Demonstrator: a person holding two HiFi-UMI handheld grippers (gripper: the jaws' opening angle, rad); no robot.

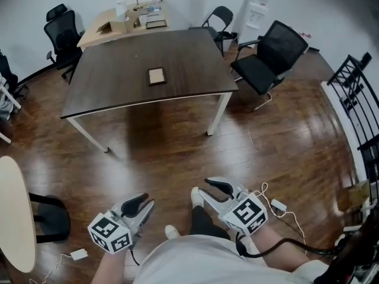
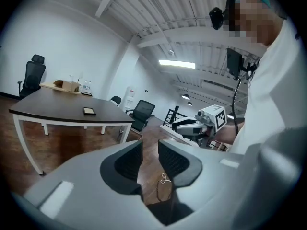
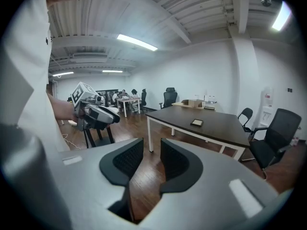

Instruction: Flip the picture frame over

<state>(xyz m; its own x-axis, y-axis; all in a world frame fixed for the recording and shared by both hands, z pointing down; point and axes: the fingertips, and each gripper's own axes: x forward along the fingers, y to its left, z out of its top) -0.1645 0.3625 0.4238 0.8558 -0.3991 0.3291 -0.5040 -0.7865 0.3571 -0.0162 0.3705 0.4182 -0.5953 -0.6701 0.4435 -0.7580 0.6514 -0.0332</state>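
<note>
The picture frame (image 1: 156, 76) lies flat near the middle of the dark brown table (image 1: 112, 81), far ahead of me. It shows small in the left gripper view (image 2: 88, 111) and in the right gripper view (image 3: 196, 122). My left gripper (image 1: 141, 206) is held low over the wood floor, well short of the table. Its jaws are drawn together to a narrow slit with nothing between them (image 2: 150, 159). My right gripper (image 1: 212, 189) hangs beside it at the same height, also shut and empty (image 3: 151, 159). Each gripper shows in the other's view.
Black office chairs stand at the table's right (image 1: 272, 58), back (image 1: 220, 19) and left (image 1: 62, 34). A light wooden desk (image 1: 121, 22) with boxes sits behind. A round pale table (image 1: 15, 212) is at my left, a black railing (image 1: 358, 93) at the right, and cables (image 1: 284, 209) on the floor.
</note>
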